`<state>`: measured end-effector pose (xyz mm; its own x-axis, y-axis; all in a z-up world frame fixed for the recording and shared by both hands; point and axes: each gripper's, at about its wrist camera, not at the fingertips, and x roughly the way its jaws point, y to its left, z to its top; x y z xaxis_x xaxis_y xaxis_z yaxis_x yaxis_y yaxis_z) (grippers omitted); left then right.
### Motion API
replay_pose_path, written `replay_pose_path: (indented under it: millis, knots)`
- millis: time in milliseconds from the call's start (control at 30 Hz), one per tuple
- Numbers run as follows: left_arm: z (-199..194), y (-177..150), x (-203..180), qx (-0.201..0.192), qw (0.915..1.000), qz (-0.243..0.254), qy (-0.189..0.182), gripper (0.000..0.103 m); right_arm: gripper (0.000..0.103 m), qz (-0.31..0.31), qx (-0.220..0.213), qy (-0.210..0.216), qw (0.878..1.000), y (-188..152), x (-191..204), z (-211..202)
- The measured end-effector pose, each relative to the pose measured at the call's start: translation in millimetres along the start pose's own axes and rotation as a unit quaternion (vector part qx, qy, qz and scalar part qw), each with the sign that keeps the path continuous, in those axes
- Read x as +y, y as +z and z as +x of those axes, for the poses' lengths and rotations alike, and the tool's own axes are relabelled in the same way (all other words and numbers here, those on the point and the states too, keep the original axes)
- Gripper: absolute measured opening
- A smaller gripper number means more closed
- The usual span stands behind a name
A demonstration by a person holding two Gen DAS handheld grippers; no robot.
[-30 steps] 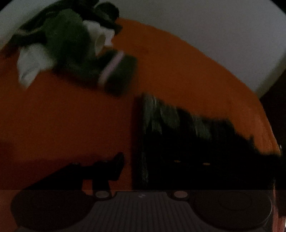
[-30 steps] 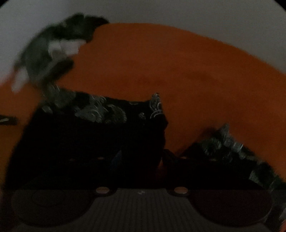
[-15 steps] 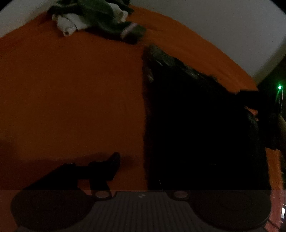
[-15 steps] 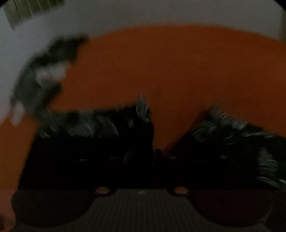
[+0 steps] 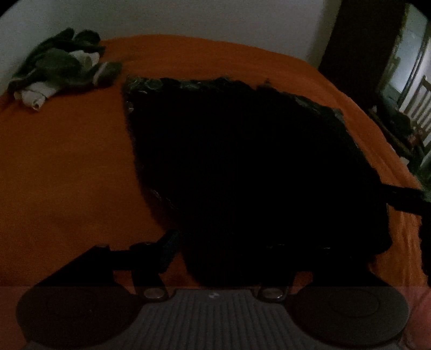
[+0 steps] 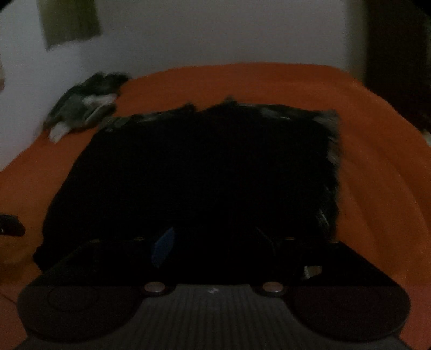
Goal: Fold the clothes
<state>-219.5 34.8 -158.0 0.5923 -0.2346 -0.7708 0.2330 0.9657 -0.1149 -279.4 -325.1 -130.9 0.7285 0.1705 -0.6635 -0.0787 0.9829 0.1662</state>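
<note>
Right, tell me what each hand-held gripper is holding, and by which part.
Cannot be told. The black garment spreads flat over the orange bed cover, and its near edge hides the tips of both the left hand-held gripper and the right hand-held gripper.

- Black garment: pattern/folds disappearing in dark; near edge hiding left gripper R finger.
- Right gripper: fingers blending into cloth, gap unreadable.
- Clothes pile: blurring, items indistinguishable.

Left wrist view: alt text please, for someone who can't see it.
A dark black patterned garment lies spread on an orange bedspread, reaching down to the left tool. A crumpled green and white clothes pile sits at far left by a white wall.
</note>
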Motion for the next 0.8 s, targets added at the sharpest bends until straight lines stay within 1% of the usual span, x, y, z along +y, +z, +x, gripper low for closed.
replay_pose_path:
  millis: [33,67,100,167,233,333,433,533,567,600,633,667,700,767,800]
  knots:
    - [0,-9,-9,-0.008,0.9998,0.015,0.012,0.054,0.070,-0.003,-0.003,-0.015,1.000,-9,3,-6]
    - [1,-18,-18,-0.014,0.9989,0.031,0.032,0.055,0.071,-0.006,-0.003,-0.031,1.000,-18,6,-10]
    - [4,-27,-26,-0.015,0.9979,0.043,0.046,0.055,0.071,-0.012,0.003,-0.046,0.999,-25,9,-12]
    - [17,-37,-36,-0.004,0.9981,0.045,0.043,0.055,0.071,-0.023,0.011,-0.072,0.997,-36,14,-12]
    - [30,-43,-42,0.004,0.9980,0.036,0.051,0.054,0.071,-0.034,0.016,-0.091,0.995,-44,18,-8]
    - [35,-42,-44,-0.007,0.9973,0.018,0.070,0.054,0.071,-0.042,0.033,-0.113,0.992,-55,20,1]
    - [34,-40,-37,-0.016,0.9957,-0.011,0.090,0.054,0.073,-0.035,0.030,-0.114,0.992,-62,22,-1]
    - [34,-43,-33,-0.018,0.9952,-0.032,0.091,0.054,0.073,-0.040,0.032,-0.113,0.992,-72,24,-6]
    - [34,-45,-34,-0.017,0.9946,-0.030,0.098,0.050,0.073,-0.041,0.036,-0.111,0.992,-76,25,-7]
    - [34,-47,-35,-0.017,0.9940,-0.030,0.104,0.041,0.073,-0.043,0.040,-0.110,0.992,-80,25,-7]
    - [34,-49,-35,-0.018,0.9937,-0.030,0.106,0.035,0.073,-0.044,0.040,-0.111,0.992,-83,26,-6]
    - [34,-51,-34,-0.019,0.9936,-0.033,0.106,0.025,0.073,-0.048,0.036,-0.113,0.992,-86,27,-6]
    - [33,-52,-32,-0.020,0.9937,-0.041,0.102,0.019,0.073,-0.055,0.032,-0.115,0.991,-88,28,-6]
    - [31,-52,-29,-0.024,0.9936,-0.059,0.093,0.013,0.073,-0.059,0.005,-0.127,0.990,-87,30,-9]
    - [30,-52,-29,-0.028,0.9932,-0.065,0.093,0.011,0.071,-0.054,-0.012,-0.130,0.990,-86,30,-12]
